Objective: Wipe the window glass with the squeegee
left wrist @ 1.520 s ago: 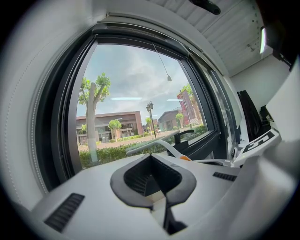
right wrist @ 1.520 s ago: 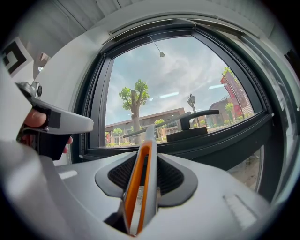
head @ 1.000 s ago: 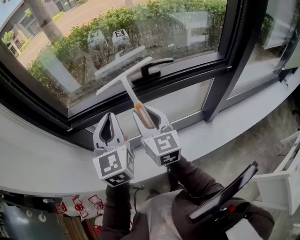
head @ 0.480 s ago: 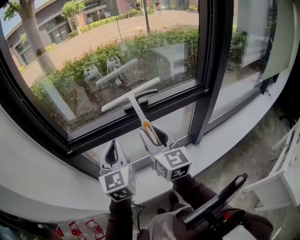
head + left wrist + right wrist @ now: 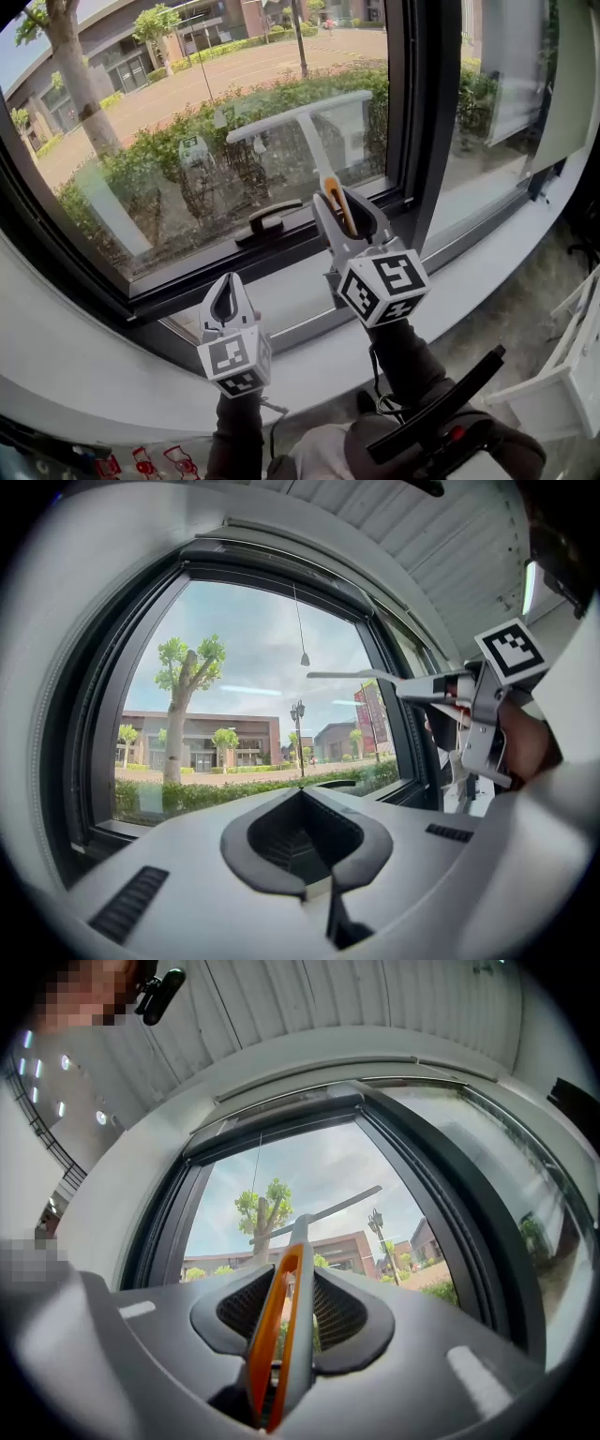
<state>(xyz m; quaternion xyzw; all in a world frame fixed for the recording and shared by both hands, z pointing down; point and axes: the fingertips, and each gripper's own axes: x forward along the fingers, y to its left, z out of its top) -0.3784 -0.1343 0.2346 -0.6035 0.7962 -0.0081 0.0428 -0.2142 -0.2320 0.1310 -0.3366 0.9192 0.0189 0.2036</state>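
1. Head view: the right gripper (image 5: pixel 343 204) is clamped on the orange-and-grey grip of the squeegee (image 5: pixel 311 133). A second ago the blade lay low, just above the black window handle (image 5: pixel 267 223). It has since climbed to the upper middle of the frame, well above that handle, and lies across the window glass (image 5: pixel 159 159). I cannot tell whether the rubber touches the pane. The left gripper (image 5: pixel 223 284) has stayed low at the lower left, over the sill (image 5: pixel 75 347), with its jaws together and nothing in them.

2. Left gripper view: the left gripper (image 5: pixel 302 803) has its tips closed with only an empty pocket behind them. At the right edge the right gripper (image 5: pixel 489 700) holds the squeegee (image 5: pixel 366 677) high, the blade reaching left in front of the window glass (image 5: pixel 234 658).

3. Right gripper view: the right gripper (image 5: pixel 281 1302) pinches the handle of the squeegee (image 5: pixel 277 1330) tightly. The stem runs up to the blade, which is tilted across the window glass (image 5: pixel 319 1171) at centre frame.

The lift reads as positioning for a stroke from higher on the pane; wiping proper looks about to begin.
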